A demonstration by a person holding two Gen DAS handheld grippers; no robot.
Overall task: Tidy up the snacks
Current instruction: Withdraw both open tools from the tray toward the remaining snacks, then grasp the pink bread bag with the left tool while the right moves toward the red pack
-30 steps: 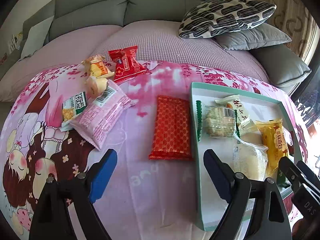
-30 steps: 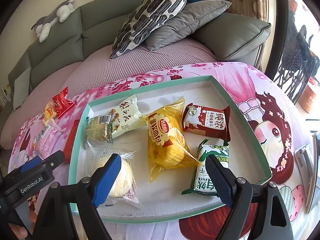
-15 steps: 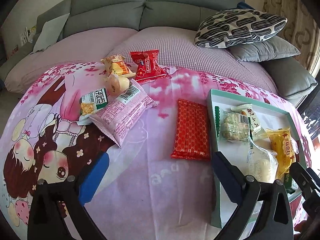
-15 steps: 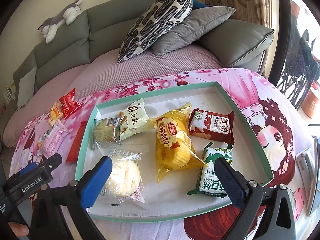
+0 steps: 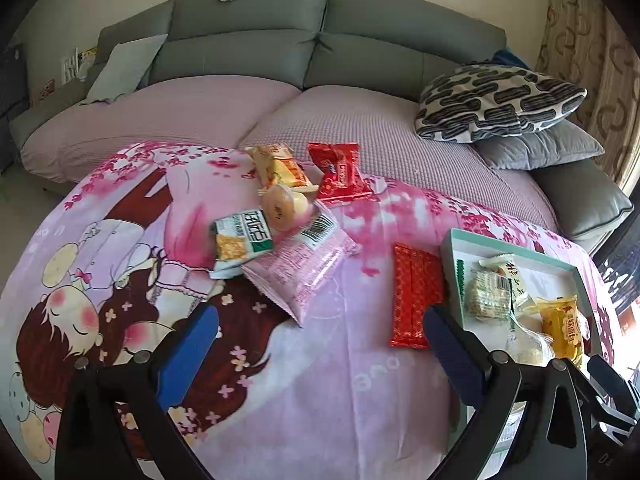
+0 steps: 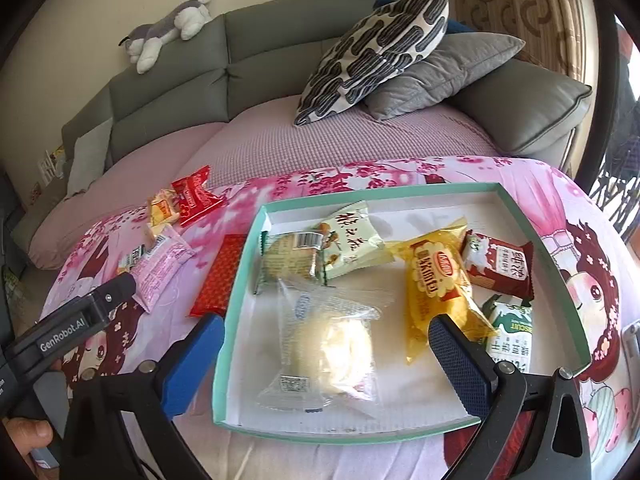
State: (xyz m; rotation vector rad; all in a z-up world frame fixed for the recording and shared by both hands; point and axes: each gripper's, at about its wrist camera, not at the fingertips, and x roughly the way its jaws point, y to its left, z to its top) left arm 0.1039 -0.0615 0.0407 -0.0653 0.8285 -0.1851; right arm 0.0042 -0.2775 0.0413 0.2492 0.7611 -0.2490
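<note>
A teal-rimmed white tray (image 6: 560, 268) lies on a pink cartoon cloth and holds several snack packets, among them a clear-wrapped bun (image 6: 332, 344) and a yellow cake bag (image 6: 436, 284). My right gripper (image 6: 324, 364) hangs open over the tray's near side, nothing between its blue pads. In the left wrist view a flat red packet (image 5: 414, 294) lies just left of the tray (image 5: 450, 264). Further left sit a pink packet (image 5: 304, 264), a green-white cracker pack (image 5: 240, 240), a round yellow jelly cup (image 5: 282, 206), an orange packet (image 5: 280, 166) and a red candy packet (image 5: 340, 174). My left gripper (image 5: 320, 360) is open above bare cloth.
A grey sofa (image 5: 260, 40) with a pink quilted seat runs behind the table. A patterned cushion (image 6: 376, 52) and a grey cushion (image 6: 444, 72) lie at its right end. A plush toy (image 6: 168, 32) rests on the backrest. A hand (image 6: 28, 436) holds the left gripper's body.
Both grippers have opened wider and drawn back from the table, so more of the cloth and sofa shows. The left view has swung left toward the loose snacks. No snack has moved.
</note>
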